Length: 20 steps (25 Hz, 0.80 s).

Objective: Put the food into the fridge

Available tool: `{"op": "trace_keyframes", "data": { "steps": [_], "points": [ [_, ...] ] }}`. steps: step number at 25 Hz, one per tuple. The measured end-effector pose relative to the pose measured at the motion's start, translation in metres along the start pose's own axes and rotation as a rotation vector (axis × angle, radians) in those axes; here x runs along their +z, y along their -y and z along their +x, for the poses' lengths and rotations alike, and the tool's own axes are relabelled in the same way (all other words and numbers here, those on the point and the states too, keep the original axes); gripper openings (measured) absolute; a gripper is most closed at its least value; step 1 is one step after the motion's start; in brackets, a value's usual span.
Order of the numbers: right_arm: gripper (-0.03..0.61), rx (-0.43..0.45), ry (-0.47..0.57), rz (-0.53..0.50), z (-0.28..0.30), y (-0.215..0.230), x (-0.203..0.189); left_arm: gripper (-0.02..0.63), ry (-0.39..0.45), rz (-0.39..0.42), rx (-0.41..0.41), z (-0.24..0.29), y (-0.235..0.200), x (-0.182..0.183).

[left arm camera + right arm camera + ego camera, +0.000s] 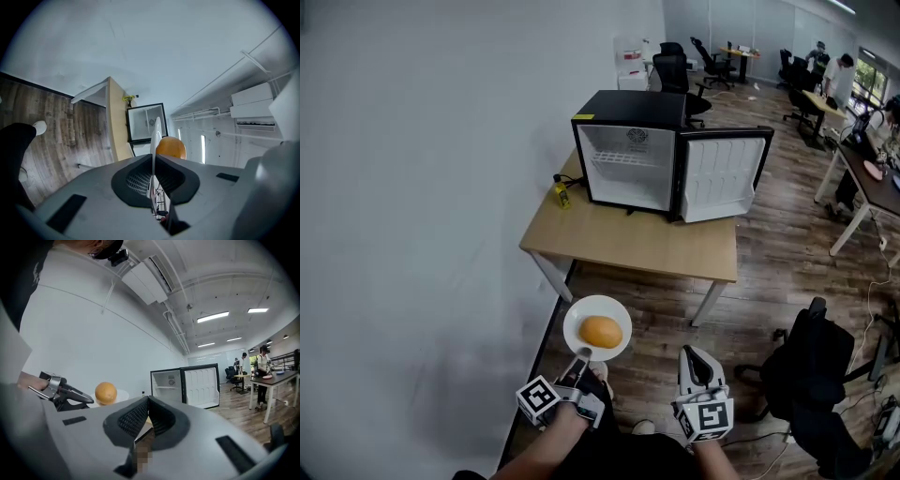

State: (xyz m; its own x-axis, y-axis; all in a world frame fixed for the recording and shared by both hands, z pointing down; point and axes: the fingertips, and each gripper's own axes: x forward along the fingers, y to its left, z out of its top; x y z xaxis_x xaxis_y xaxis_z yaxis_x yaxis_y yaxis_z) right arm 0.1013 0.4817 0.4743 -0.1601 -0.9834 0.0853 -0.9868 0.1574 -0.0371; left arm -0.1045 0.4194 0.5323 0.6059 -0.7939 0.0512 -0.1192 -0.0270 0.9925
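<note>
A white plate carries an orange, roundish piece of food and hangs in the air in front of the table. My left gripper is shut on the plate's near rim. In the left gripper view the plate shows edge-on between the closed jaws, with the food beside it. My right gripper hangs to the right, shut, with nothing in it. The small black fridge stands on the table with its door swung open and its white inside bare.
The wooden table stands against the white wall at the left, with a small yellow bottle beside the fridge. A black bag or chair sits on the floor at the right. Desks, office chairs and people are farther back.
</note>
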Motion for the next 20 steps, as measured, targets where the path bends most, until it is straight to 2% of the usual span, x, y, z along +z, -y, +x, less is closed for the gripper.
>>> {"op": "trace_keyframes", "data": {
  "steps": [3,7,13,16,20],
  "points": [
    [0.060,-0.004,-0.008,0.004,0.012,0.002,0.000,0.021,-0.013,-0.002,0.013,0.012,-0.005,0.006],
    [0.060,-0.017,-0.019,0.005,0.033,0.009,0.003,0.021,-0.031,-0.004,-0.009,0.039,-0.001,0.017],
    [0.060,-0.035,-0.036,0.022,0.087,0.021,0.004,0.021,-0.053,-0.002,-0.026,0.085,-0.007,0.044],
    [0.060,-0.074,-0.015,0.058,0.120,0.033,0.010,0.021,-0.076,0.003,-0.004,0.110,-0.017,0.059],
    [0.060,-0.074,0.030,0.045,0.165,0.036,0.029,0.021,-0.110,0.017,0.018,0.140,-0.020,0.084]
  ]
}}
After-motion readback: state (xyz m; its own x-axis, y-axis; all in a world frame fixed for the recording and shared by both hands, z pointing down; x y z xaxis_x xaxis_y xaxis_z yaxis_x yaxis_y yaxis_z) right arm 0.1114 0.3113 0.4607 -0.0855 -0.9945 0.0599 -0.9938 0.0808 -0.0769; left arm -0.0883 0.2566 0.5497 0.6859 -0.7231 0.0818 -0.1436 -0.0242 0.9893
